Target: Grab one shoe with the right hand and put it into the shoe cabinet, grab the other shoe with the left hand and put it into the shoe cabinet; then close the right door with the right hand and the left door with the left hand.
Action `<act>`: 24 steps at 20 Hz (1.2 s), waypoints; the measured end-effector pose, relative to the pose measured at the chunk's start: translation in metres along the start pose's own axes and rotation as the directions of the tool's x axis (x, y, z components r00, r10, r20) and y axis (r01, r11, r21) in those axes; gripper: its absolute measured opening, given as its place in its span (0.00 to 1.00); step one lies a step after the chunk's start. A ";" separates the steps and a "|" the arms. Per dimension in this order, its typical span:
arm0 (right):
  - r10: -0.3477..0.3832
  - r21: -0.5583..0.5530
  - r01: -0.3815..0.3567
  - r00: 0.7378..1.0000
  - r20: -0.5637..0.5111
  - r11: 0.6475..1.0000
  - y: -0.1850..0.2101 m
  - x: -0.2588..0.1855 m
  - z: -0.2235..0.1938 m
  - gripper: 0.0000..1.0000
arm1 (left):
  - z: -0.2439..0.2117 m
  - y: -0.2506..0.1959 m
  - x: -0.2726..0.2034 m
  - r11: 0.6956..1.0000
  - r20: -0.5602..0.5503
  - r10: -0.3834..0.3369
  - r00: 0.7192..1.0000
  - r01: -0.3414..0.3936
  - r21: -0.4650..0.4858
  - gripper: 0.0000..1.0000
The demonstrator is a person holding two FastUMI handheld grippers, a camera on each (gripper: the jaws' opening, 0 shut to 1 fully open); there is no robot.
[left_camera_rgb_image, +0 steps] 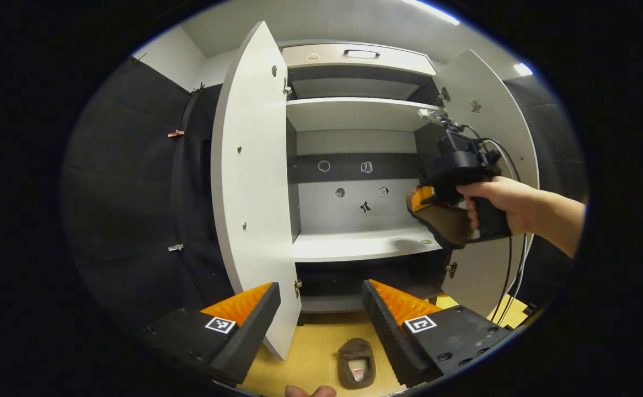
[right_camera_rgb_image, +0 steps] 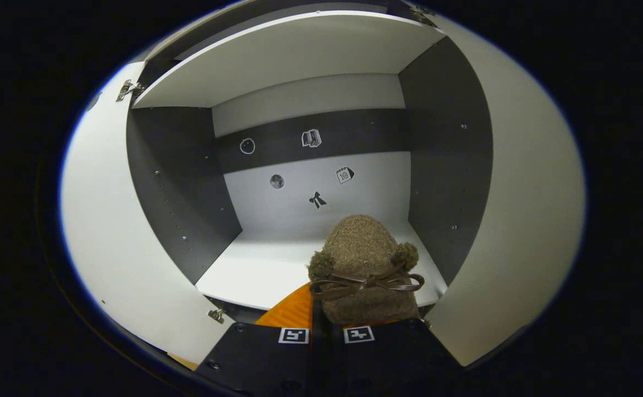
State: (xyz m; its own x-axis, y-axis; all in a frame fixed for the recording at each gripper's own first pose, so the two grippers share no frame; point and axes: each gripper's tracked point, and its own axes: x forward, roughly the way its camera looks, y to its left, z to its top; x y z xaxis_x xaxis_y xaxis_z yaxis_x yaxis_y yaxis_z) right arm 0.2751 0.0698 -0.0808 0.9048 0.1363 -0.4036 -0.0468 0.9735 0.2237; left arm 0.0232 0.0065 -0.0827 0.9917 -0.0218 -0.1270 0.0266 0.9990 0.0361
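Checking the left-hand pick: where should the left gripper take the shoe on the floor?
Probably from above, across the side walls at the open collar of the shoe; it lies flat, opening up, just below the open left gripper.

Bright, even light falls from long white ceiling strip lamps (left_camera_rgb_image: 432, 11) above the tall white-and-grey wooden shoe cabinet (left_camera_rgb_image: 354, 113), whose upper shelves glow while its lowest recess stays dark. A soft shadow lies on the cabinet's middle shelf under the fuzzy brown slipper (right_camera_rgb_image: 363, 264). Both views are sharp centrally; fisheye distortion bows the cabinet's white doors (left_camera_rgb_image: 252, 182) outward.
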 end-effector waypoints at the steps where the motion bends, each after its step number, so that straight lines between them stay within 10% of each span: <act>1: 0.000 -0.006 0.000 1.000 -0.004 1.000 -0.001 0.012 0.004 0.08 | 0.001 -0.003 0.000 1.000 0.003 -0.001 1.000 0.001 -0.004 0.95; 14: -0.049 0.043 0.053 0.996 -0.076 0.998 -0.023 0.169 -0.009 0.08 | -0.020 0.016 0.002 0.994 -0.056 0.109 0.992 -0.110 -0.007 0.95; 24: -0.077 0.034 0.083 0.985 -0.154 0.996 -0.025 0.189 -0.029 0.09 | -0.022 0.012 0.015 0.994 -0.078 0.112 0.991 -0.113 -0.010 0.95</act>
State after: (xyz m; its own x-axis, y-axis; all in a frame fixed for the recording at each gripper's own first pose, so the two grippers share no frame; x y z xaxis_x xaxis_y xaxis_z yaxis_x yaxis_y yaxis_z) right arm 0.4346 0.0763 -0.1884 0.8298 0.0874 -0.5512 0.0429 0.9748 0.2191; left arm 0.0355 0.0185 -0.1064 0.9756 0.0934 -0.1989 -0.0871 0.9954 0.0405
